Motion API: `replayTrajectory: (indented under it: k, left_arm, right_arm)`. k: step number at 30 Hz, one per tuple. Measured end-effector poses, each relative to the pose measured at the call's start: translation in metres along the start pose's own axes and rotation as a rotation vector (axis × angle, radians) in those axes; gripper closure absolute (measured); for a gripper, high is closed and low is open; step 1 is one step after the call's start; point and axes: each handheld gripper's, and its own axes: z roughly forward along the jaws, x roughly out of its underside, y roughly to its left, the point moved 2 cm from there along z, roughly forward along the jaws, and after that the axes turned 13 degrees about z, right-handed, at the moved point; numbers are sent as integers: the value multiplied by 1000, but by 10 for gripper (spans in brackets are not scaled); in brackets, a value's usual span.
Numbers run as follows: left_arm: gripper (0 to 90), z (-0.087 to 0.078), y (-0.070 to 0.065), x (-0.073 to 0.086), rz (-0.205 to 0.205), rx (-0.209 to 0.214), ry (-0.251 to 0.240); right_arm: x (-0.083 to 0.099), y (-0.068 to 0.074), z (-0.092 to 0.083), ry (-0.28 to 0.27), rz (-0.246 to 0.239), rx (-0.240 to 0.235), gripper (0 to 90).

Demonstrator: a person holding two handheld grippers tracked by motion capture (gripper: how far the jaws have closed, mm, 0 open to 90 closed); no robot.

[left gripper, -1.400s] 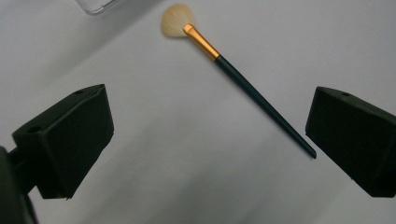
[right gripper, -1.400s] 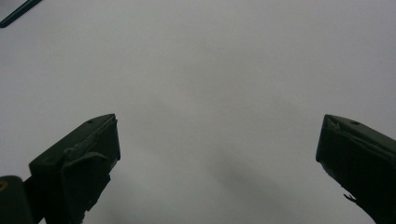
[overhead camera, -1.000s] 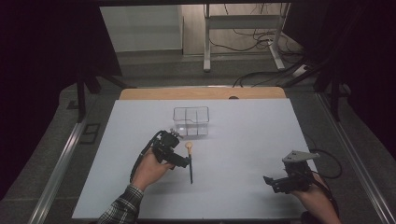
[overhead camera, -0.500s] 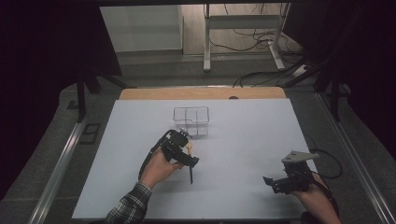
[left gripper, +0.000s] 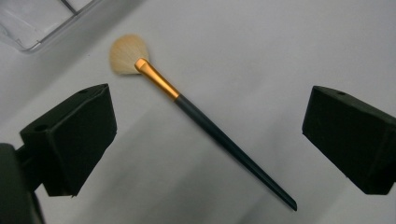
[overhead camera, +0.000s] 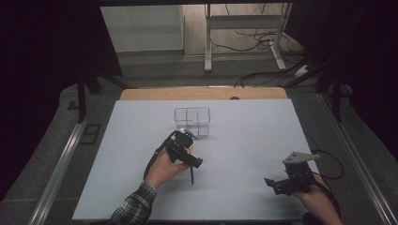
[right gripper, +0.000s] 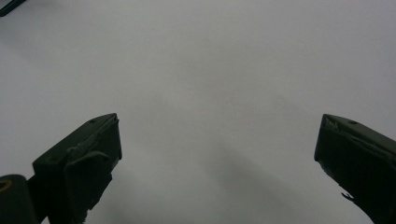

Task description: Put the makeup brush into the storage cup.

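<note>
**Left gripper lines up over the makeup brush**

A slim makeup brush (left gripper: 205,125) lies flat on the white table (overhead camera: 244,140), pale fan-shaped bristles at one end, a gold ferrule behind them, then a long dark handle tapering to a point. From where I stand it sits a little toward the person's side of a clear plastic organiser (overhead camera: 192,121), bristle end nearest that box, close to it but apart; a corner of the box shows in the left gripper view (left gripper: 42,21).

The left gripper (overhead camera: 184,149) hangs right above the brush with its jaws spread wide, one on each side of the handle and neither touching it. The handle crosses the gap at a slant, so I'd guess the hand is positioned to close across the thicker stretch just behind the ferrule, where a thin, rolling handle gives the most to bite on. The open divided box so near suggests that is where the brush is headed.

The right gripper (overhead camera: 281,183) rests low near the person's edge of the table, well apart from the brush. Its jaws are spread too, with bare tabletop between them; it looks parked out of the way while the left hand works.
</note>
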Motion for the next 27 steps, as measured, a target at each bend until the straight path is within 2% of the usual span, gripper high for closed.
replayTrajectory:
  k: [13,27]
  left_arm:
    - [63,18,-1,5,-9,-2,41]
    - [95,29,-3,7,-18,-16,64]
  right_arm:
    - [0,0,0,7,-6,-4,11]
    - [1,1,1,14,-19,-6,16]
